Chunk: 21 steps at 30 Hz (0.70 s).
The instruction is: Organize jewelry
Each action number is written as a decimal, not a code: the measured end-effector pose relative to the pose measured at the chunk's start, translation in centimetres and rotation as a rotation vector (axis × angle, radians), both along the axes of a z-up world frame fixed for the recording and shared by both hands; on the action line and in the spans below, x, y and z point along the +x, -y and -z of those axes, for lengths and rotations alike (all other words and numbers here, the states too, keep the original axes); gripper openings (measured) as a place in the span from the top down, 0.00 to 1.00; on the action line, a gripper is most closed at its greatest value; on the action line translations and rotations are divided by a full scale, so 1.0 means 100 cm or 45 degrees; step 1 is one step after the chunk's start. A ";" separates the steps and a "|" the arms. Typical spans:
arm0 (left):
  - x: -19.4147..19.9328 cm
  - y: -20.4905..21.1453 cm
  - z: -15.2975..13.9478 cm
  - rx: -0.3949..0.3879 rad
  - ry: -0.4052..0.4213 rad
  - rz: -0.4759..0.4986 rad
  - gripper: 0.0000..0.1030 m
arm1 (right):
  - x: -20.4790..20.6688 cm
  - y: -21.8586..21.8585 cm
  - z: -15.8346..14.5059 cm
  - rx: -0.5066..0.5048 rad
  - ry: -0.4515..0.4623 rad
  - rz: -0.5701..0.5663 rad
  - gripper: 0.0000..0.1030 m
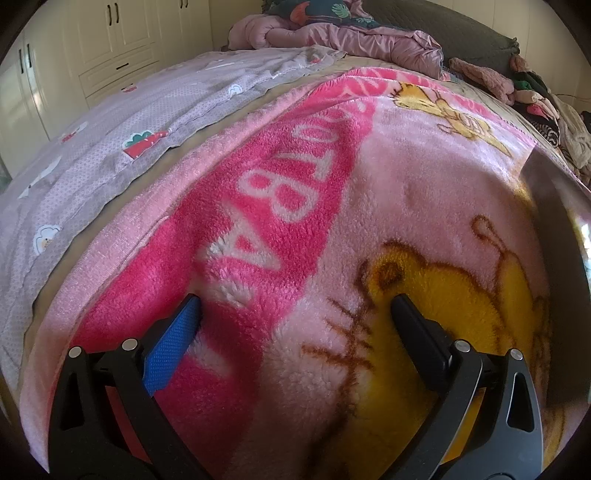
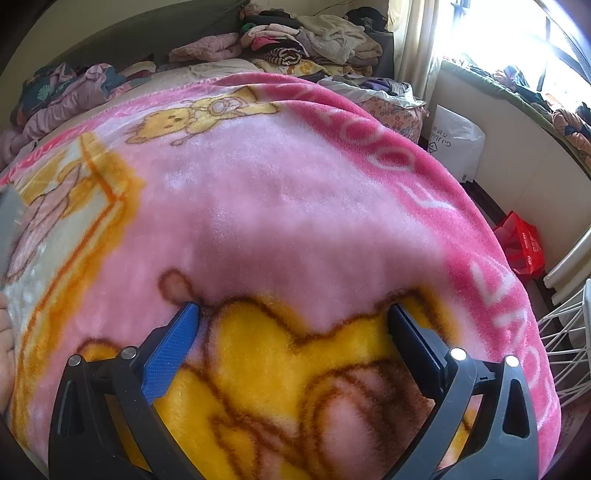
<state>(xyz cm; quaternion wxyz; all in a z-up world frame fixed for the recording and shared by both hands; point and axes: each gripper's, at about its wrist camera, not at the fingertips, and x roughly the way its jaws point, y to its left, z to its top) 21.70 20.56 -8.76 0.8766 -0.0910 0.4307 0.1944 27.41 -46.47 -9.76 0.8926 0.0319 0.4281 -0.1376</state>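
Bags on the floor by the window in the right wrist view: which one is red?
The small red bag by the bed's edge; the other, the white bag with printed lettering, stands farther back beside the curtain.

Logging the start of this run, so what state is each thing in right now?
left gripper: open, empty.
right gripper: open, empty.
pink blanket: spread flat over bed.
cupboard doors: shut.
pile of clothes: heaped, unfolded.
Jewelry: none visible.
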 end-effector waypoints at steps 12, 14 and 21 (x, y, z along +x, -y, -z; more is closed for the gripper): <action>0.000 0.000 0.000 -0.001 0.000 0.000 0.10 | 0.000 0.000 0.000 -0.003 0.001 0.000 0.05; -0.001 -0.001 0.000 -0.002 0.001 0.000 0.10 | 0.000 0.000 0.000 -0.003 0.000 0.000 0.05; 0.000 0.000 0.000 -0.002 0.000 0.000 0.10 | 0.000 0.001 0.000 -0.002 0.001 0.000 0.05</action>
